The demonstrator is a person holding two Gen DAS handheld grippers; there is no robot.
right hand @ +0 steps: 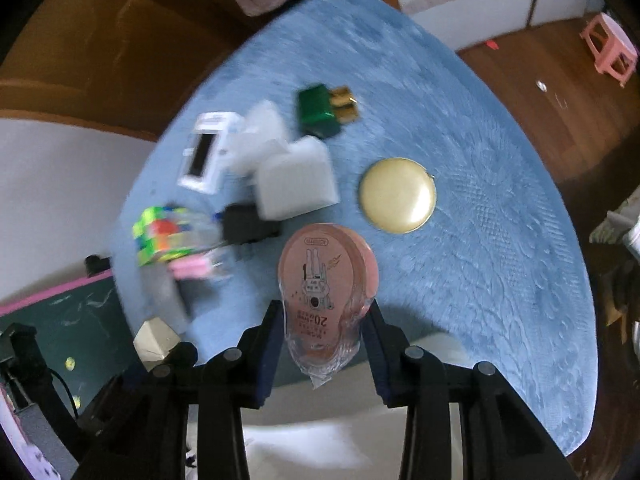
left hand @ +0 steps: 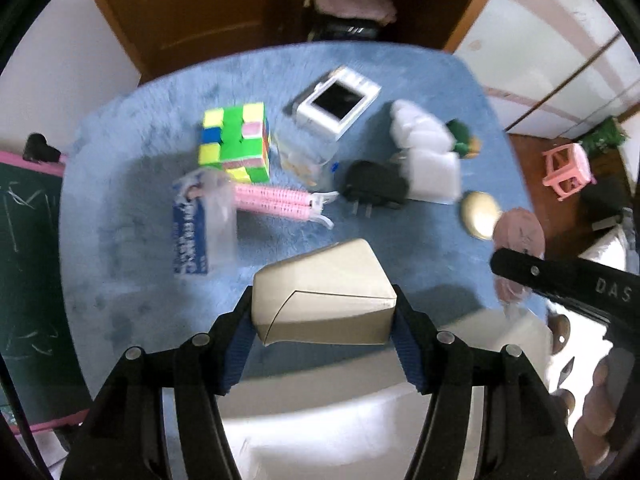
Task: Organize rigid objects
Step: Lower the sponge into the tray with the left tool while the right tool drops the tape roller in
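Observation:
My left gripper [left hand: 324, 316] is shut on a beige wedge-shaped box [left hand: 324, 300], held above the near edge of the blue table [left hand: 120, 208]. My right gripper [right hand: 324, 328] is shut on a pink correction-tape dispenser [right hand: 324, 280] in clear wrapping; it also shows in the left wrist view [left hand: 520, 232]. On the table lie a Rubik's cube [left hand: 236, 144], a pink comb [left hand: 276, 200], a blue packet [left hand: 192, 232], a white camera [left hand: 336, 104], a black plug [left hand: 376, 188], white blocks [left hand: 424, 152], a green object [right hand: 320, 110] and a gold round case [right hand: 398, 196].
A white surface [left hand: 340, 420] lies below both grippers at the table's near edge. A chalkboard [left hand: 24, 240] stands left of the table. A pink stool [right hand: 612, 48] stands on the wooden floor at the right. A wooden cabinet [left hand: 200, 8] is behind the table.

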